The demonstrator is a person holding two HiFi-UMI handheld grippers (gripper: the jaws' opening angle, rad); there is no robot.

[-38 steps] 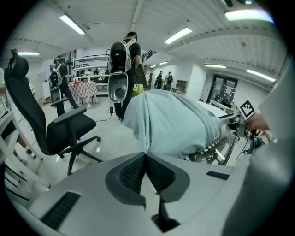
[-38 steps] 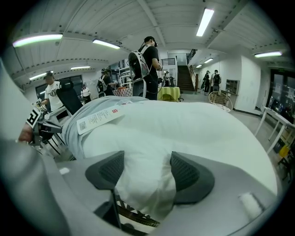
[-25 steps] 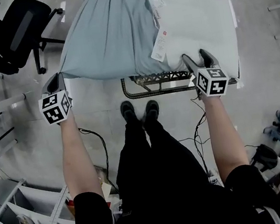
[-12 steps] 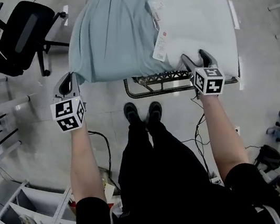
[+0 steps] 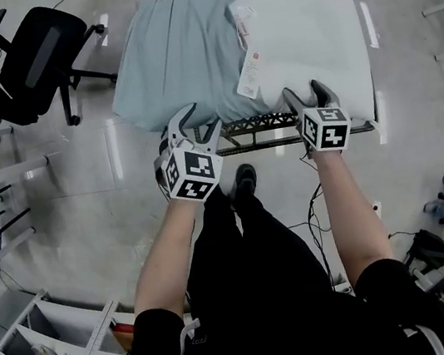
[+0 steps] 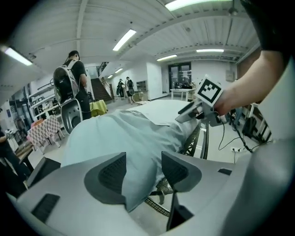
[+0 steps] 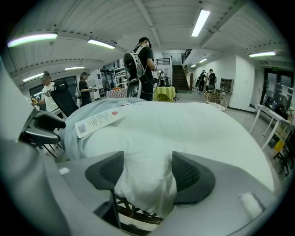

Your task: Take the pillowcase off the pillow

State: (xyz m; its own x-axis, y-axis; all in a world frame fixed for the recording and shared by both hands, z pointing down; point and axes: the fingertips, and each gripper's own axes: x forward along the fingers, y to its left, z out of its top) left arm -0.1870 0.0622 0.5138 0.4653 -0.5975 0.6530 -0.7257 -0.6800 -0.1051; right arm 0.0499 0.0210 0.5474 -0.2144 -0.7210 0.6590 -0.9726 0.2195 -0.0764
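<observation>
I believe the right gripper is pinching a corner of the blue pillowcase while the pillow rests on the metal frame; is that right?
Not quite: the right gripper view shows the right gripper pinching a corner of the bare white pillow, not the blue pillowcase. The pillow does rest on the metal frame.

Readable text: we find none | paper tag (image 5: pixel 249 75) on pillow (image 5: pixel 307 32): printed lines, a red mark at one end and a code square at the other, all too small to read | left cube (image 5: pixel 194 176) and right cube (image 5: pixel 323 128): black-and-white square markers only.
</observation>
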